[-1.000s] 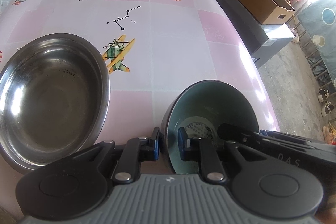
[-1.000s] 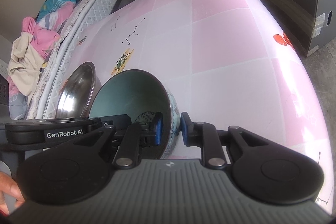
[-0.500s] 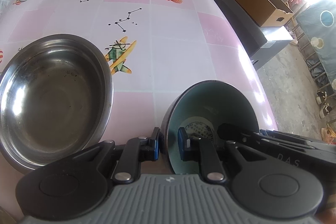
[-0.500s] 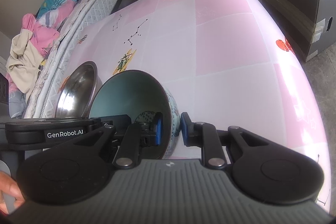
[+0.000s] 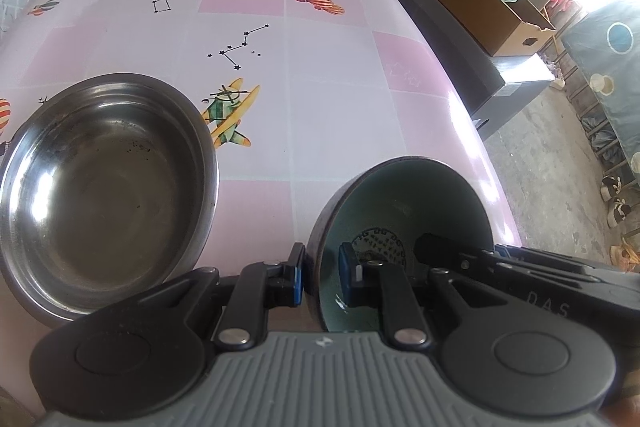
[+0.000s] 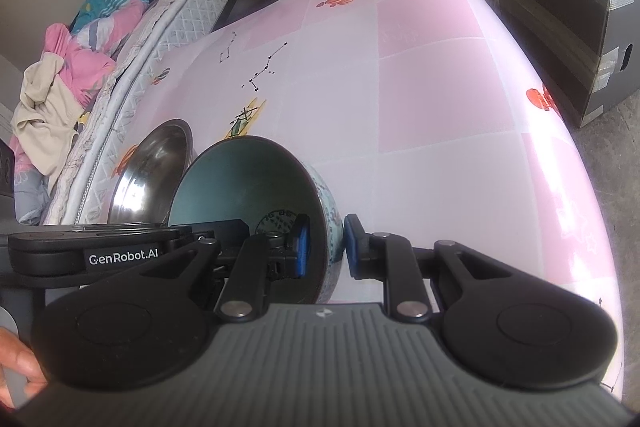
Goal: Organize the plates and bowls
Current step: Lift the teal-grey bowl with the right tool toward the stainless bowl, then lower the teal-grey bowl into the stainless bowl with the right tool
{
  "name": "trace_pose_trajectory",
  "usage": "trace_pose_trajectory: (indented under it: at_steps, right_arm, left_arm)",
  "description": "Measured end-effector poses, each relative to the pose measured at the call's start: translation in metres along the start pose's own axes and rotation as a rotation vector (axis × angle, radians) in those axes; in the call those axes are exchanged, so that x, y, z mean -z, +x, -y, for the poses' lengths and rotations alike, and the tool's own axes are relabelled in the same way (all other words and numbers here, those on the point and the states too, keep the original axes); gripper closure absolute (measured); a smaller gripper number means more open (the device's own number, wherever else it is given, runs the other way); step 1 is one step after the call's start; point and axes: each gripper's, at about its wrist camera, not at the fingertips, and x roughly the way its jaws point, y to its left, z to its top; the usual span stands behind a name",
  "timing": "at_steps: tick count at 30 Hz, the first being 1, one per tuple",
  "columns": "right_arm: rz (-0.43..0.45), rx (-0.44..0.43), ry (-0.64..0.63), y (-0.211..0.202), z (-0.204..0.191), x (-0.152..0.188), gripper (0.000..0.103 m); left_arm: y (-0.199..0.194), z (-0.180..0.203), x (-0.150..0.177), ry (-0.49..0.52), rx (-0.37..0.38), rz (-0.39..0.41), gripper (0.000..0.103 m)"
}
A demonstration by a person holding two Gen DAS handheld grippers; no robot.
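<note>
Pink-checked counter [image 5: 328, 107], bedroom clutter behind. Ceramic bowl [image 5: 404, 223], lower centre of frame, is gripped by its rim in both left tongs [image 5: 320, 277] and right tongs [image 6: 323, 247]. Nesting step judged underway; transfer into steel bowl [image 5: 100, 187] at left is required.

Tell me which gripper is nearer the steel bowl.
Left. The left gripper pinches the teal bowl on the rim side facing the steel bowl. The right gripper grips the opposite rim, with the teal bowl between.
</note>
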Motion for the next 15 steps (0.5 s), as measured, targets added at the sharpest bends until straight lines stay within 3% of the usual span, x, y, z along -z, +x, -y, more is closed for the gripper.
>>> trace_pose_trajectory:
  at_steps: [15]
  right_arm:
    - [0.017,0.001,-0.031,-0.015,-0.012,-0.001,0.084]
  left_arm:
    - [-0.017,-0.005,0.001,-0.008,0.005,0.028,0.086]
